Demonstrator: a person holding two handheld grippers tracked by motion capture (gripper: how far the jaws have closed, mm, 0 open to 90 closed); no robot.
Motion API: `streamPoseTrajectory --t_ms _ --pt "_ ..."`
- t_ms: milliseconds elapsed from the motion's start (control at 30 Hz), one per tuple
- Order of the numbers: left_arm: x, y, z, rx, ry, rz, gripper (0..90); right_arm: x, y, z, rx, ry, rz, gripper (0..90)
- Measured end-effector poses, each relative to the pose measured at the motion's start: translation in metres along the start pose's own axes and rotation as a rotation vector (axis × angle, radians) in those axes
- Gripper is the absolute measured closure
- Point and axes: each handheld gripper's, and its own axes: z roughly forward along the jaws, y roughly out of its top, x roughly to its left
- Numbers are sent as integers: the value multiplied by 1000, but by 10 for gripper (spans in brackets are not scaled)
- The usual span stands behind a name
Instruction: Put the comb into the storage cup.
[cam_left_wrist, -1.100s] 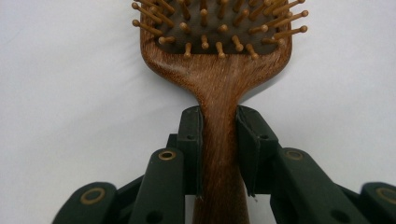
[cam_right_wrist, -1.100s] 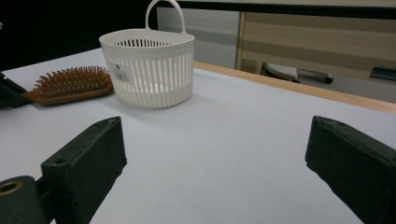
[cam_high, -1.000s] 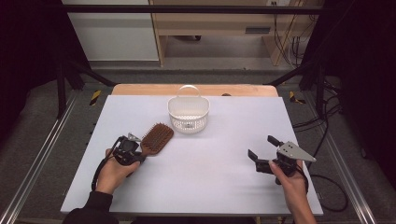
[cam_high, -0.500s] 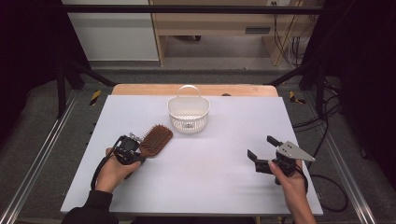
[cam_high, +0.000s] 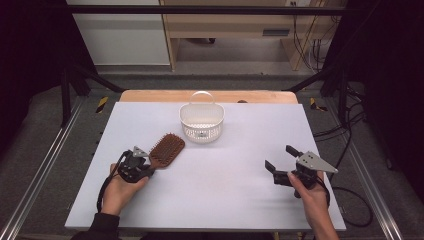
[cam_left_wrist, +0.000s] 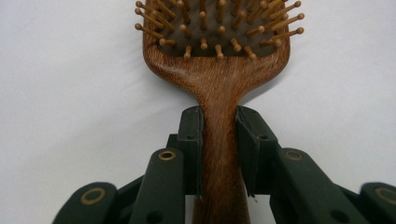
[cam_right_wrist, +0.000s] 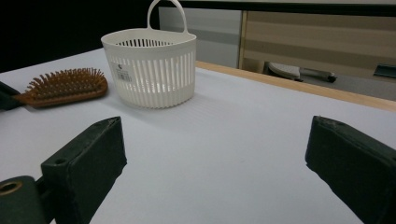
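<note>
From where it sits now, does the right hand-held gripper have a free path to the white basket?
Probably yes. The right hand-held gripper stands open and empty, with only bare table between it and the white basket. The hairbrush lies off to the side.

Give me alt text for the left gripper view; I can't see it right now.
The left tongs are shut on the handle of a wooden brush, one black pad on each side just below the head. The brush lies bristles up on the white table, its head pointing away from the camera.
</note>
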Motion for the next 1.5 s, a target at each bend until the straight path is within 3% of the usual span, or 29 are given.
streamPoseTrajectory --t_ms 200,400,467,567,800,867,967,1167,1500 --pt "0 -3 -10 16 -16 11 720 0 0 0 3 -5 2 52" --pt "1 -8 -14 108 -51 18 719 0 0 0 -2 -3 4 53" --pt "2 -9 -16 118 -62 11 718 0 0 0 -4 -2 6 53" --pt "1 -4 -15 165 -54 28 717 0 0 1 -3 0 2 53" --pt "-5 15 -7 283 -23 110 650 0 1 0 -5 5 6 52" --pt "-3 17 -5 295 -34 101 649 0 1 0 -5 6 5 52" --pt "1 16 -6 285 -60 94 672 1 1 1 -2 9 5 51" --pt "-4 10 -8 232 -29 124 724 1 0 1 1 9 1 51" --pt "-10 -4 -14 82 10 124 724 2 0 2 4 16 2 51"
